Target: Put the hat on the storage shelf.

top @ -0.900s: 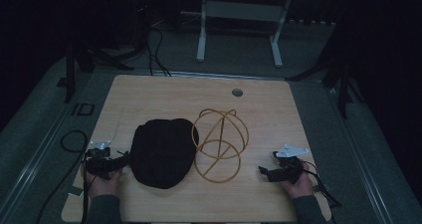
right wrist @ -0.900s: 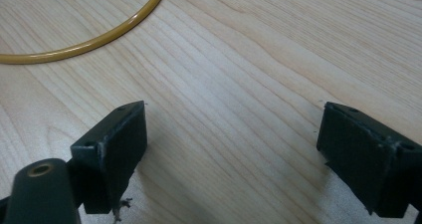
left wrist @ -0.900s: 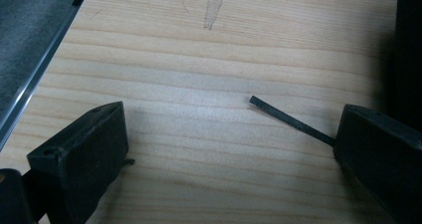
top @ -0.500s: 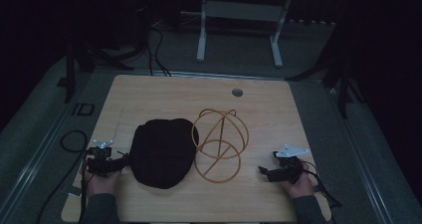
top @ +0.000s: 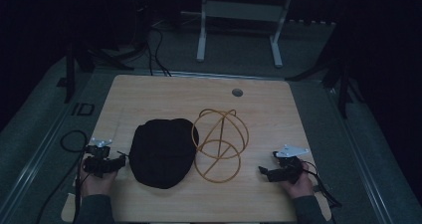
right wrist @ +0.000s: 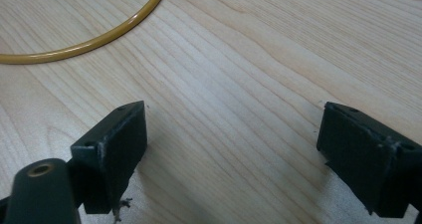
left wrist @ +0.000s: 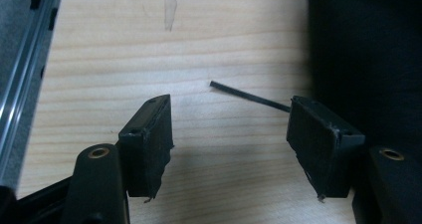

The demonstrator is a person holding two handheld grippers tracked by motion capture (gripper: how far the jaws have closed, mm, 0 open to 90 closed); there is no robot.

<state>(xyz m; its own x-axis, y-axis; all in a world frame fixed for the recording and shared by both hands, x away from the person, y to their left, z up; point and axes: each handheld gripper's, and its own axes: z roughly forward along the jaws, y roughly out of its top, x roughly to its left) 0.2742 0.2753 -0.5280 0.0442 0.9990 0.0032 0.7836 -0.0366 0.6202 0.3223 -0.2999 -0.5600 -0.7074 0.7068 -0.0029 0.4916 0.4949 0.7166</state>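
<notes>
**Both grippers waiting at the near edge, hat and wire frame untouched**

Nearest the person, the left gripper [top: 121,159] is resting low over the wooden table [top: 149,94], held in the left hand [top: 97,183]. In the left gripper view its jaws are standing partly apart with bare wood between them; nothing is being gripped. A thin black strand [left wrist: 249,98] is lying on the wood ahead of the pads, running toward the dark cloth at that view's right edge. The right gripper [top: 262,170] is sitting at the opposite near corner in the right hand [top: 298,185], its jaws spread wide over bare table and holding nothing.

Just beyond the left gripper, the black hat [top: 161,152] is lying flat, close to the jaws but not touching them as far as the high view shows. Beside it, touching or slightly overlapping its far right edge, the yellow wire frame [top: 219,139] is standing on its ring base, arches rising from it. Its base ring [right wrist: 89,42] is curving across the top of the right gripper view, well clear of those pads.

By my reading, the work is only beginning: the hat is probably meant to go over the frame, and nothing is lifted or grasped yet. Reaching, gripping and placing are all remaining.

The hat's shape and brim are hard to make out in the dim light. Farther back, a small round hole [top: 237,92] is showing in the table, and the floor beyond is mostly lost in darkness.
</notes>
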